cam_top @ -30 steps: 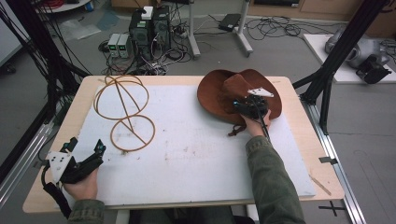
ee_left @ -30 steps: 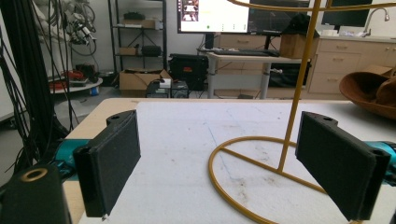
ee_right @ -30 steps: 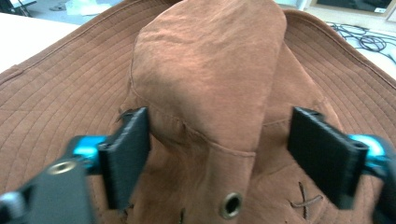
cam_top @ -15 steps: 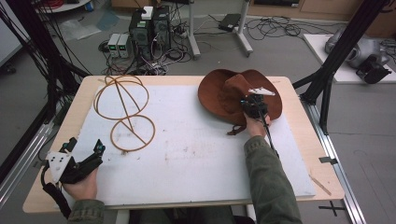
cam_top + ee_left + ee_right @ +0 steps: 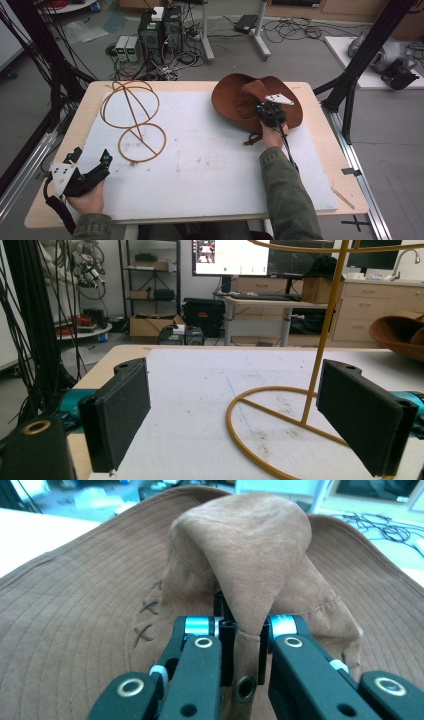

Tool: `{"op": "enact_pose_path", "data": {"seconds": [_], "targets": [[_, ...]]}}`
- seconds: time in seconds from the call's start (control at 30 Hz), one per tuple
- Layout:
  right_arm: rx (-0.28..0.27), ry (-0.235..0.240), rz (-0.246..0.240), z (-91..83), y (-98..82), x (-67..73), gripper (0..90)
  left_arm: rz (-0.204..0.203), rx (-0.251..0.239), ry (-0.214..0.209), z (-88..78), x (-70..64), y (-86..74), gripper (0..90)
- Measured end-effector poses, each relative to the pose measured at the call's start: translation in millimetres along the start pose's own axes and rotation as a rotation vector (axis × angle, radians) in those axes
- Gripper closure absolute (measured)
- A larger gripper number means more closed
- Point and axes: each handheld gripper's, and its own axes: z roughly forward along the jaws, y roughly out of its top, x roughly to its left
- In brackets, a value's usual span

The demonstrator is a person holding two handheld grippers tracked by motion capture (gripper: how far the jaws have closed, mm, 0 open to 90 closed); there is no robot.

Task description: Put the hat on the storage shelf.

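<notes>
Brown hat (image 5: 235, 100) lies upturned at the table's (image 5: 320, 150) far right: suede-like cloth, stitched concentric rings on the brim, a metal eyelet, dark X marks. Right gripper (image 5: 245, 645) pinches a raised fold of its crown. Left gripper (image 5: 90, 161) rests at the near left, jaws wide, nothing between them, near a yellow wire stand (image 5: 132, 120).

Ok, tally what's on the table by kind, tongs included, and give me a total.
Brown hat: 1
Gold wire stand: 1
White mat: 1
Hand-held tongs: 2, the left tongs open, the right tongs shut on the hat's crown
Total: 5
</notes>
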Motion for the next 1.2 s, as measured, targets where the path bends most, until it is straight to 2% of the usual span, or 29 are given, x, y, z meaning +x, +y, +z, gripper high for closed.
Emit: {"op": "enact_pose_path", "data": {"seconds": [0.33, 0.47, 0.63, 0.67, 0.77, 0.83, 0.97, 1.0, 1.2], "targets": [[-0.112, -0.037, -0.055, -19.4, 9.7, 5.9, 88.2, -0.001, -0.003, -0.004, 0.5, -1.3, -0.1, 14.3], [-0.161, -0.059, -0.098, -27.4, 14.8, 7.6, 88.1, -0.003, -0.003, -0.007, 0.9, -1.8, -0.4, 14.3], [-0.211, -0.062, -0.141, -34.7, 18.8, 8.7, 88.0, -0.005, 0.003, -0.014, 1.4, -1.7, -0.8, 14.3], [-0.242, -0.056, -0.158, -38.5, 20.6, 10.4, 88.0, -0.008, 0.0, -0.014, 1.4, -2.0, -0.8, 14.3], [-0.27, -0.05, -0.169, -41.7, 22.3, 12.1, 88.0, -0.007, 0.001, -0.012, 1.4, -2.2, -0.8, 14.3], [-0.315, -0.05, -0.179, -47.4, 25.3, 15.8, 88.0, -0.007, 0.001, -0.012, 1.4, -2.2, -0.8, 14.3], [-0.351, -0.06, -0.18, -53.3, 27.4, 19.1, 87.9, -0.008, 0.001, -0.012, 1.6, -2.7, -1.0, 14.3], [-0.365, -0.068, -0.193, -54.4, 27.9, 20.0, 87.9, -0.006, 0.001, -0.012, 1.7, -2.8, -1.0, 14.3], [-0.418, -0.064, -0.209, -60.8, 30.5, 23.1, 87.9, -0.007, 0.0, -0.013, 1.5, -2.9, -0.9, 14.3]]}}
